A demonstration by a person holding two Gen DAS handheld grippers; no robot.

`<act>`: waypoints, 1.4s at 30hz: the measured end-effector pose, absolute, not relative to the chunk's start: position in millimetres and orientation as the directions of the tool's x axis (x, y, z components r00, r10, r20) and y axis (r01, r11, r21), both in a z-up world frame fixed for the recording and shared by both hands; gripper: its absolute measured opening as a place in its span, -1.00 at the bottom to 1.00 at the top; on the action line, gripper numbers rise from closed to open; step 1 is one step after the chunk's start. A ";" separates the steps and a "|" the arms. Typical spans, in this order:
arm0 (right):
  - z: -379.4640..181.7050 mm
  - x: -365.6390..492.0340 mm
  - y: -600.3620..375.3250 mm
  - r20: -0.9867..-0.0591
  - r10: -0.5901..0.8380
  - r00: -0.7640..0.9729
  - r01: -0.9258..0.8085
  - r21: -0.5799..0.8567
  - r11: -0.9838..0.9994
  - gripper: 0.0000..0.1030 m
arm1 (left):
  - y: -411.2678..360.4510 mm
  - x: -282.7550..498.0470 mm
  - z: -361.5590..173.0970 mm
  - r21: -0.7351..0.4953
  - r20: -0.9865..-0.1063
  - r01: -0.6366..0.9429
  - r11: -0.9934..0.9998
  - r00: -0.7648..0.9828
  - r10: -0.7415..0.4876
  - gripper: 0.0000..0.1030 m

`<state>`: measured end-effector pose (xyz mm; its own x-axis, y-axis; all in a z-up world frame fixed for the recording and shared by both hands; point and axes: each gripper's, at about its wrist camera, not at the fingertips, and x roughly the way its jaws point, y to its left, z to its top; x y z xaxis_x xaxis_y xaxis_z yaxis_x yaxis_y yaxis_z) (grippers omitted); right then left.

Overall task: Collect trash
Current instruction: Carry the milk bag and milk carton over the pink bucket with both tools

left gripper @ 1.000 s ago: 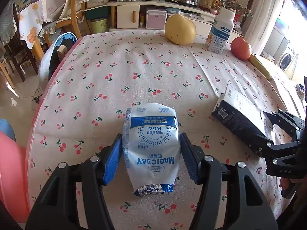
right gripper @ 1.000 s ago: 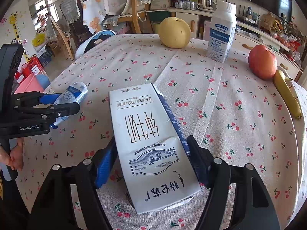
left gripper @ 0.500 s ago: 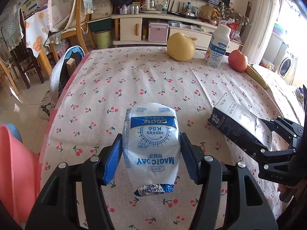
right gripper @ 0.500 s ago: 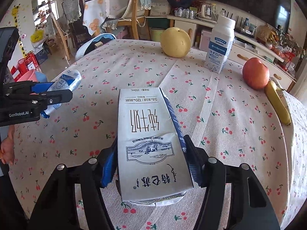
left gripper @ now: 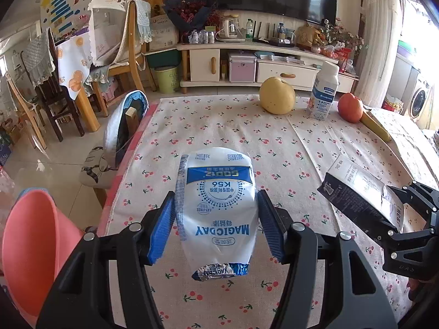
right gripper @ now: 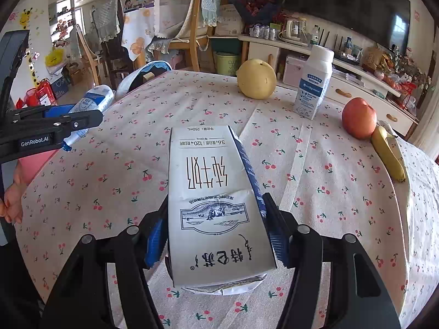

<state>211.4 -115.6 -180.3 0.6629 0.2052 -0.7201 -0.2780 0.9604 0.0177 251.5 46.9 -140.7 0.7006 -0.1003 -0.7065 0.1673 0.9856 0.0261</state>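
My left gripper (left gripper: 216, 205) is shut on a white and blue milk pouch (left gripper: 216, 181), its blue pads pressing both sides. The pouch hangs above the cherry-print tablecloth (left gripper: 219, 126). My right gripper (right gripper: 216, 205) is shut on a white milk carton (right gripper: 208, 170), held lengthwise and raised off the cloth. In the left wrist view the carton (left gripper: 359, 192) shows at the right in the right gripper (left gripper: 411, 219). In the right wrist view the left gripper (right gripper: 55, 120) with the pouch (right gripper: 93, 101) is at the left, out past the table's edge.
At the far end of the table are a yellow pear (left gripper: 277, 96), a white bottle (left gripper: 323, 93), a red apple (left gripper: 349, 107) and a banana (left gripper: 376, 126). A pink bin (left gripper: 30, 235) stands on the floor left of the table. A chair with a bag (left gripper: 123, 126) is at the table's left side.
Both grippers have risen and tipped upward with their loads, so more of the room shows. The right pads have closed in tighter on the carton, which has come off the cloth.
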 end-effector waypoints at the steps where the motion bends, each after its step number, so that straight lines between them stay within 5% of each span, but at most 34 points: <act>1: -179.5 209.7 -113.6 -0.719 0.207 0.664 -0.277 0.021 0.961 0.23 | 49.1 250.7 -139.7 0.028 -0.702 0.163 0.986 0.705 -0.097 0.17; 26: -158.3 195.4 -66.7 -0.711 0.230 0.664 -0.247 0.082 0.966 0.24 | 109.8 237.1 -106.8 0.070 -0.588 -0.014 0.997 0.807 0.053 0.17; 42: -132.2 203.2 5.3 -0.680 0.294 0.671 -0.341 0.069 0.937 0.24 | 179.2 232.5 -88.2 -0.004 -0.548 -0.182 0.983 0.823 0.150 0.17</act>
<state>203.2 5.3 -132.2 0.6715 0.2943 -0.6801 -0.3411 0.9375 0.0689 232.5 179.2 -88.2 0.8230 0.1500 -0.5478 -0.1820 0.9833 -0.0041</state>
